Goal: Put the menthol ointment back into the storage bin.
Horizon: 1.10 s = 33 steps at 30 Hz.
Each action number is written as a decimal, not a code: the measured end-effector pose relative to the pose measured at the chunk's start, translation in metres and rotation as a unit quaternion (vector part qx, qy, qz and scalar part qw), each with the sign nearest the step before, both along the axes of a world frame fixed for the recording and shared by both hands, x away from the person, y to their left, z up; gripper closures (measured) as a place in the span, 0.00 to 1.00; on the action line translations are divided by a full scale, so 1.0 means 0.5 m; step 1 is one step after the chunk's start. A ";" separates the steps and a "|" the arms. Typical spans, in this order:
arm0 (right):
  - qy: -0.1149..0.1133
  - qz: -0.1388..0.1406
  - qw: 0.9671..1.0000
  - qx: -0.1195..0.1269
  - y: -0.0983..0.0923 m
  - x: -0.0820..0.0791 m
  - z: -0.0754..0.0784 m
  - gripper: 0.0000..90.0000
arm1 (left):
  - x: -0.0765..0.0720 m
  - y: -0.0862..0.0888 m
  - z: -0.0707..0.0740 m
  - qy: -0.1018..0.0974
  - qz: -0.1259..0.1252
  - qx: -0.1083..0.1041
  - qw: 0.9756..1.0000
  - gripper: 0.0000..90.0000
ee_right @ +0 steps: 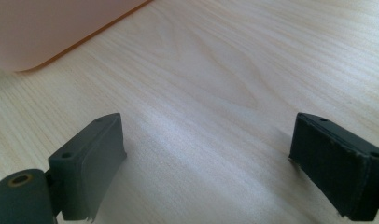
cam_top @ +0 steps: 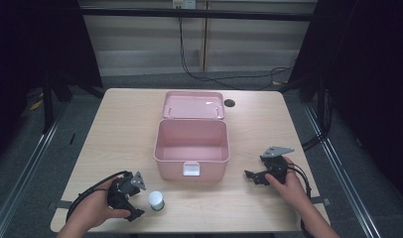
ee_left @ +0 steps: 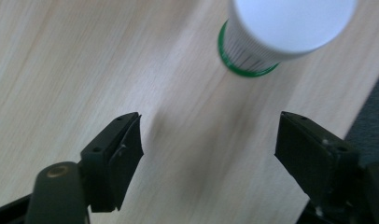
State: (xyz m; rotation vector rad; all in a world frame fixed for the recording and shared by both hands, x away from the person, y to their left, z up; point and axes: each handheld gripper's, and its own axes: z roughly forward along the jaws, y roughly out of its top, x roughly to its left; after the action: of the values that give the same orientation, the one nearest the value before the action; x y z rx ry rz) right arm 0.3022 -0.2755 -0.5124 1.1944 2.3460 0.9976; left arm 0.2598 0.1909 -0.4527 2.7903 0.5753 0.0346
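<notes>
Standing up straight on the tabletop (cam_top: 120,124) is a small round cup (cam_top: 156,200). It is white, with a flat white top. In the left gripper view, thin dark lines run up and down its side, and a green ring goes around its bottom edge. It looks a bit blurry there.

The cup is near the front of the pink box (cam_top: 191,148), a little to the left of the box's white latch. The pink box has its lid flipped open to the back, and its inside looks bare.

The left gripper (cam_top: 135,206) is just beside the cup, on the side away from the box's middle. Its two black jaws stand wide apart and hold nothing. The cup sits just past the jaws, not between them.

The right gripper (cam_top: 252,176) is on the other side of the pink box, well apart from the cup. Its jaws are spread wide too, with just bare wood between them.
</notes>
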 end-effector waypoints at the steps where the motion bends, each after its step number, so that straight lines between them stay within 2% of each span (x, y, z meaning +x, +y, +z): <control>1: 0.000 0.000 1.000 0.000 0.000 0.000 0.000 0.10 | 0.002 -0.004 0.003 0.006 -0.003 -0.002 1.000 0.27; 5: 0.000 0.000 1.000 0.000 0.000 0.000 0.000 0.10 | 0.007 -0.019 0.013 0.017 -0.016 0.012 1.000 0.27; 9: -0.001 -0.001 1.000 0.001 0.000 -0.001 0.000 0.10 | 0.015 -0.029 0.021 0.017 -0.018 0.019 1.000 0.28; 14: 0.000 -0.003 1.000 0.001 0.000 -0.002 0.000 0.10 | 0.018 -0.048 0.028 0.029 -0.023 0.032 0.999 0.29; 17: 0.000 -0.004 1.000 0.000 0.000 -0.002 0.000 0.10 | 0.020 -0.057 0.035 0.032 -0.037 0.041 0.998 0.29; 21: 0.000 -0.005 1.000 0.000 0.001 -0.003 0.000 0.10 | 0.022 -0.063 0.046 0.033 -0.028 0.040 0.998 0.30; 27: 0.000 -0.005 1.000 0.000 0.001 -0.003 0.000 0.10 | 0.024 -0.081 0.059 0.042 -0.036 0.051 0.997 0.32; 33: 0.000 -0.005 1.000 0.000 0.001 -0.003 0.000 0.10 | 0.028 -0.091 0.058 0.046 -0.038 0.052 0.997 0.33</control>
State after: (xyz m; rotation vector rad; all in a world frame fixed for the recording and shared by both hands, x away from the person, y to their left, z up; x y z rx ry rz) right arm 0.3008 -0.2753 -0.5122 1.2054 2.3381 0.9934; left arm 0.2736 0.1455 -0.4237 2.9257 0.5007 -0.0825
